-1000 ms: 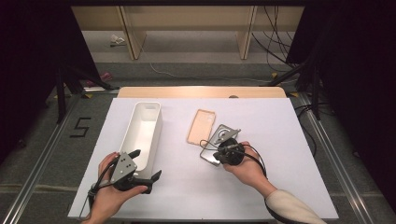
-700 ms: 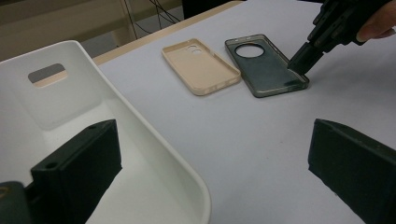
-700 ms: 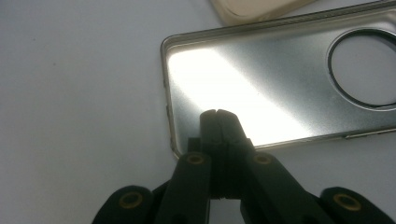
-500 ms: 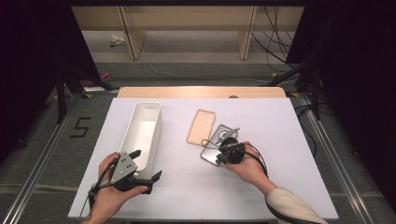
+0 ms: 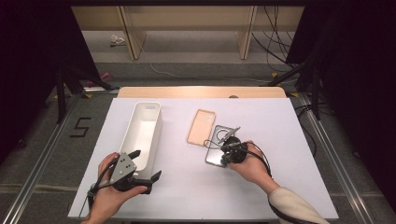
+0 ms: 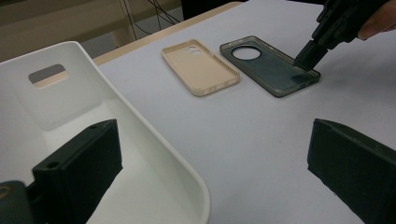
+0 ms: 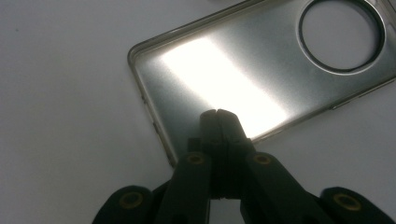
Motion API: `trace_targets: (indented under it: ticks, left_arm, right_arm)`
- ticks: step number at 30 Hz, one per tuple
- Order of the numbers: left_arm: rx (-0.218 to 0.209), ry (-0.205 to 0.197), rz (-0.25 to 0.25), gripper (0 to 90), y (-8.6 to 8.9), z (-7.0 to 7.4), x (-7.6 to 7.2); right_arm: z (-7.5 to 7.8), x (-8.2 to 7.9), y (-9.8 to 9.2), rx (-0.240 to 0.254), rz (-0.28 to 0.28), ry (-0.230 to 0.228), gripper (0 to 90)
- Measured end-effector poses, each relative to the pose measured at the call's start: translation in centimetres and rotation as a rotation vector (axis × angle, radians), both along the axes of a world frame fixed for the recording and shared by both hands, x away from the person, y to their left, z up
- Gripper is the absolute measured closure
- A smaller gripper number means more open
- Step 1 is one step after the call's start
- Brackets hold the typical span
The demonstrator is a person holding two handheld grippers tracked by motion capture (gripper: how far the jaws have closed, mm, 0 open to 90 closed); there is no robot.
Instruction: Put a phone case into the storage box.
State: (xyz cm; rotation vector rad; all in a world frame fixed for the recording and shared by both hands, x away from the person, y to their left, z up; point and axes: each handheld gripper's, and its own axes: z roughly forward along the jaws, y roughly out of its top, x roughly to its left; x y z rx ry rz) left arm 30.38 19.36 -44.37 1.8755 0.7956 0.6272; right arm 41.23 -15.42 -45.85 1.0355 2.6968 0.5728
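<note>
A dark see-through phone case point(image 5: 215, 150) point(image 7: 261, 56) with a round camera hole lies open side up on the white table. My right gripper point(image 5: 223, 160) point(image 7: 218, 114) is shut, and its joined tips rest on the case's inner face near the end away from the hole. I see nothing between the jaws. A beige phone case point(image 5: 201, 127) point(image 6: 201, 70) lies just left of the dark one. My left gripper point(image 5: 145, 164) point(image 6: 212, 135) is open wide at the near end of a long white bin point(image 5: 144, 130) point(image 6: 154, 154), with one jaw over the bin's inside.
The white table top point(image 5: 280, 140) ends at a wooden strip point(image 5: 201, 92) along the far side. Beyond it stand wooden shelf legs and loose cables on the floor. Dark stands flank the table on both sides.
</note>
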Motion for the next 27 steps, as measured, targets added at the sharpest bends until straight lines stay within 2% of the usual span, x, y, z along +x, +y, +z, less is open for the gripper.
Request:
trace_targets:
  ticks: [11,27]
  left_arm:
    - [0.0,-0.002,0.0,2.5,-0.1,0.0,0.0]
    - [-0.001,-0.005,-0.002,2.5,-0.1,0.0,0.0]
  right_arm:
    - [0.1,0.3,-1.0,-0.011,-0.018,0.013,90.0]
    - [0.1,0.3,-1.2,-0.02,-0.022,0.02,90.0]
